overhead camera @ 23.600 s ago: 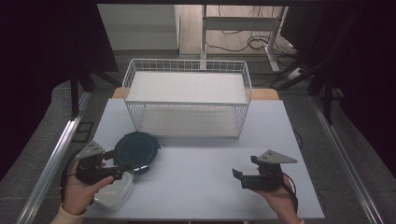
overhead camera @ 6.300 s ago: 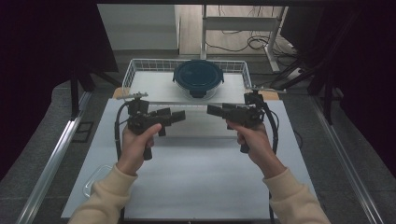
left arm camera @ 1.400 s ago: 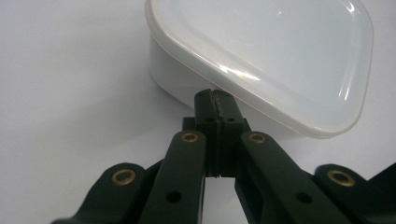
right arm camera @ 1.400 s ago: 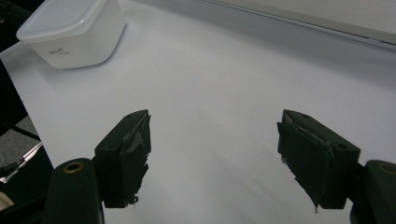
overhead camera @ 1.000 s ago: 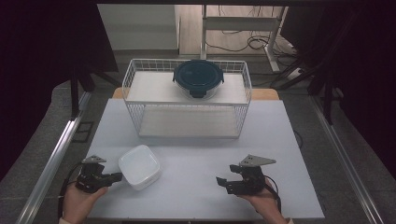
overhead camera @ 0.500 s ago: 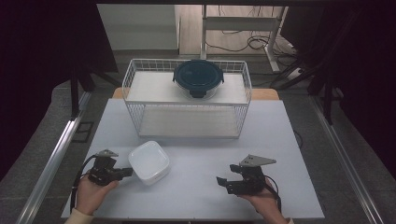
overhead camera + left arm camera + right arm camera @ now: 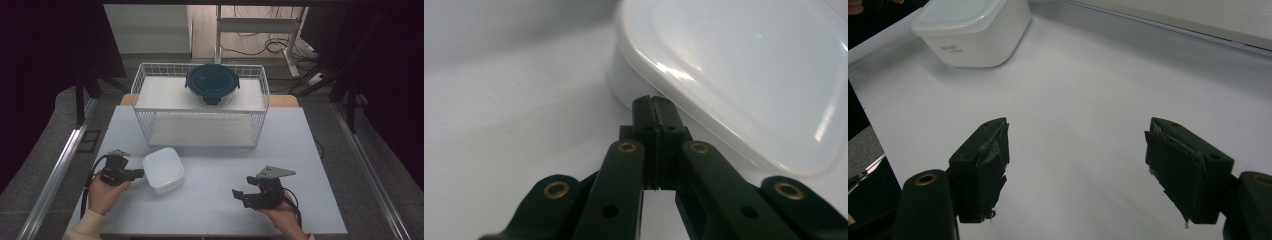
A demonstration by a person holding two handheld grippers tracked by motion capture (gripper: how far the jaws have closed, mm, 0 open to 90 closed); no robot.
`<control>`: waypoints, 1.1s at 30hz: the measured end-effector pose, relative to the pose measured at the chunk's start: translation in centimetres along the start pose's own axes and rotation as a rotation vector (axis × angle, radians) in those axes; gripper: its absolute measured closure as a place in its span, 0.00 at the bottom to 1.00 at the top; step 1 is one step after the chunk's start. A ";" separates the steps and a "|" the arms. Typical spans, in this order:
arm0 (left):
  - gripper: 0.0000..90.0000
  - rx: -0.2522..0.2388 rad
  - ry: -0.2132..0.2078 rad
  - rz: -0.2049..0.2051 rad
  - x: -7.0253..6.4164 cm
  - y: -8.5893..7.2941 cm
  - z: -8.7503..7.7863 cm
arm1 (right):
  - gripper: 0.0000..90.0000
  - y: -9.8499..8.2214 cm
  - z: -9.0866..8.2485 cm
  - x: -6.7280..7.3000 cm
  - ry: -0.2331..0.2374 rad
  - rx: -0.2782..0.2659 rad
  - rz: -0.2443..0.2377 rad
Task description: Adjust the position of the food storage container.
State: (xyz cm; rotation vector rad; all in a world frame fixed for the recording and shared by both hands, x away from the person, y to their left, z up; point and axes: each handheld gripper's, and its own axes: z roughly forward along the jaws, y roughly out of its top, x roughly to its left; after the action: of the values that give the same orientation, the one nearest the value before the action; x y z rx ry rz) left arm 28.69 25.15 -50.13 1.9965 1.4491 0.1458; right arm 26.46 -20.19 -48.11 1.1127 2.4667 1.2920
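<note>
Entry, near to far. Right hand-held gripper [image 7: 240, 196], one, at five o'clock on the desk [image 7: 300, 150]: jaws stood wide apart, holding nothing. Left hand-held gripper [image 7: 141, 173], one, at seven o'clock: jaws pressed fully together, tips against the near wall of the white lidded container [image 7: 163, 169]; probably nudging rather than gripping.

Step judged: sliding the container toward the rack. Best done low on the wall, below the lid lip, pushing squarely through its middle so it did not spin or tip.

White container, one, mid-desk toward eight o'clock. Wire rack [image 7: 200, 107], one, at twelve o'clock. Dark-lidded round container [image 7: 212, 84], one, on its top shelf.
</note>
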 end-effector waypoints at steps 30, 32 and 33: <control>1.00 0.034 -0.137 0.086 -4.6 4.0 5.4 | 0.28 -0.1 0.0 -0.3 -0.002 -0.003 0.001; 1.00 0.044 -0.148 0.096 -5.0 3.7 5.3 | 0.28 -0.1 -0.1 -0.4 -0.001 -0.004 0.003; 1.00 0.050 -0.150 0.102 -5.1 3.6 5.3 | 0.28 -0.1 -0.1 -0.3 -0.001 -0.004 0.002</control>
State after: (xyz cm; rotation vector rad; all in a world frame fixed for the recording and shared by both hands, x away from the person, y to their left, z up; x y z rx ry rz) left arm 32.06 17.69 -50.79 2.0759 1.2688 0.0036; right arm 26.62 -20.51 -48.18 1.1150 2.4620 1.2958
